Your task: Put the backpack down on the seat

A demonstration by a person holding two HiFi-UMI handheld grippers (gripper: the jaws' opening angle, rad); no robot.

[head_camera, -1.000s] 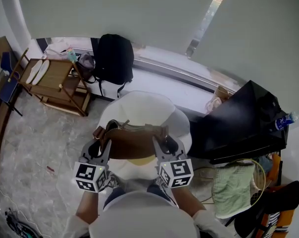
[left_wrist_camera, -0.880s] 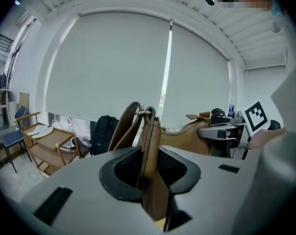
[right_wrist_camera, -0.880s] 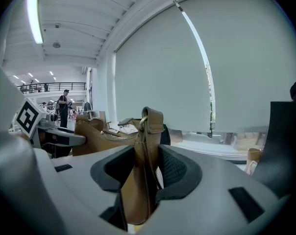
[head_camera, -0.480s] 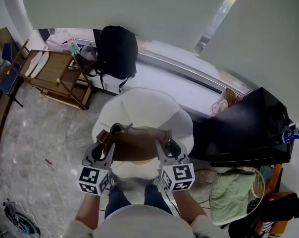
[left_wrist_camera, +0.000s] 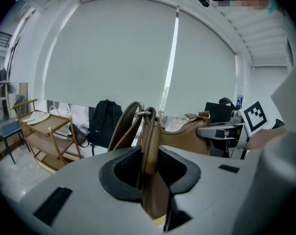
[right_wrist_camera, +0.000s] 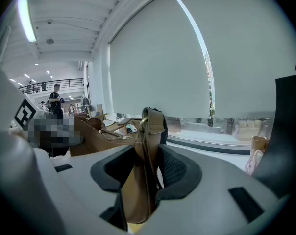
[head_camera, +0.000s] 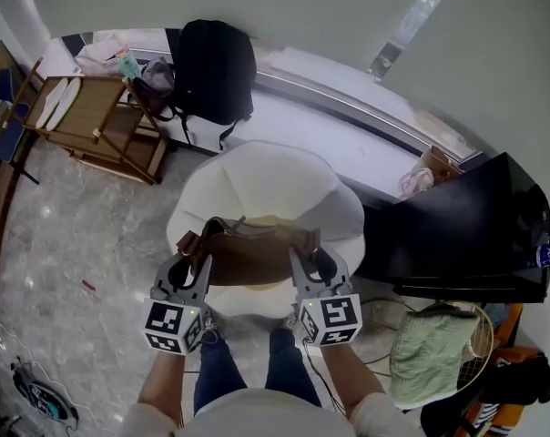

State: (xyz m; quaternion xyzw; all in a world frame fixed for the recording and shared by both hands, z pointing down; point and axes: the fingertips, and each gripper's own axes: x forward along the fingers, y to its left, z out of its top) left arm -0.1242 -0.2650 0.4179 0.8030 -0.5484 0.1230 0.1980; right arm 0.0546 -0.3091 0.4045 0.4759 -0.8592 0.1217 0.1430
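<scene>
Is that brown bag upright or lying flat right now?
Upright: the brown bag hangs zip side up over the white seat, with the left gripper and the right gripper each shut on one end.

Blue jeans (head_camera: 218, 371), grey claws (head_camera: 195, 257)

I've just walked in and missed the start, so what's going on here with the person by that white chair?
A person holds a two-jaw gripper in each hand. The left gripper and the right gripper are each clamped on one end of a brown bag, near its strap fittings. They carry it level between them, right over the white seat. Whether the bag rests on the seat yet cannot be told. A black backpack stands behind the seat, untouched.
</scene>
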